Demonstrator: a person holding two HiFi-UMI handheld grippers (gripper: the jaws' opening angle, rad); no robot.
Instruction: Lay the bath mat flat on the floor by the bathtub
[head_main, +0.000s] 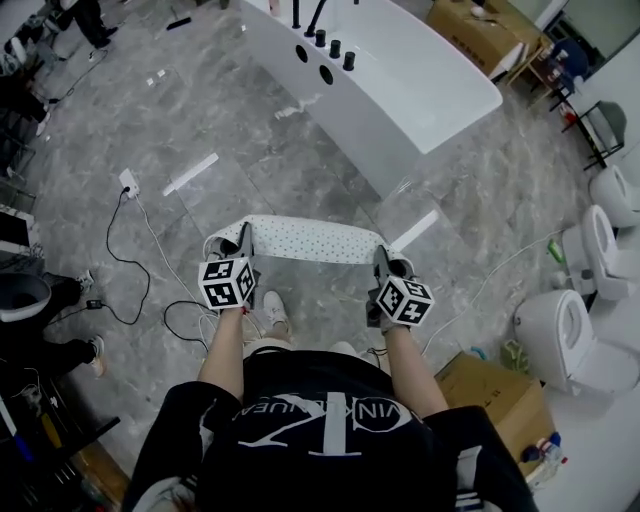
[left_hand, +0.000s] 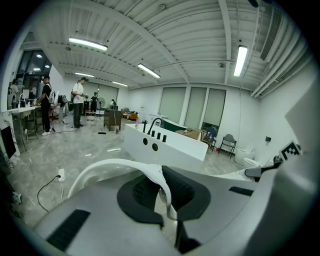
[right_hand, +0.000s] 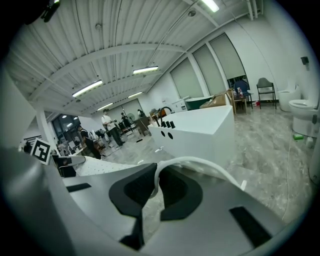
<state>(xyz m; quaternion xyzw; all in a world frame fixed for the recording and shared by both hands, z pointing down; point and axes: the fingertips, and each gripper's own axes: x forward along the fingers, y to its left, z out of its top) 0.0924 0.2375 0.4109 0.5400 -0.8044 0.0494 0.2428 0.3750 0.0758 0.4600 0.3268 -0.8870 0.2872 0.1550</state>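
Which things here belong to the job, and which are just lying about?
Part of the job: bath mat, gripped at its ends by the left hand-held gripper and right hand-held gripper; bathtub; grey floor.
Just lying about: cardboard box, toilet, black cable, white socket.

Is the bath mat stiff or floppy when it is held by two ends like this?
Probably floppy: the mat curls over where the left tool and right tool pinch its ends. Likely light, since two small pinches carry it. It looks thin, so it may fold when lowered.
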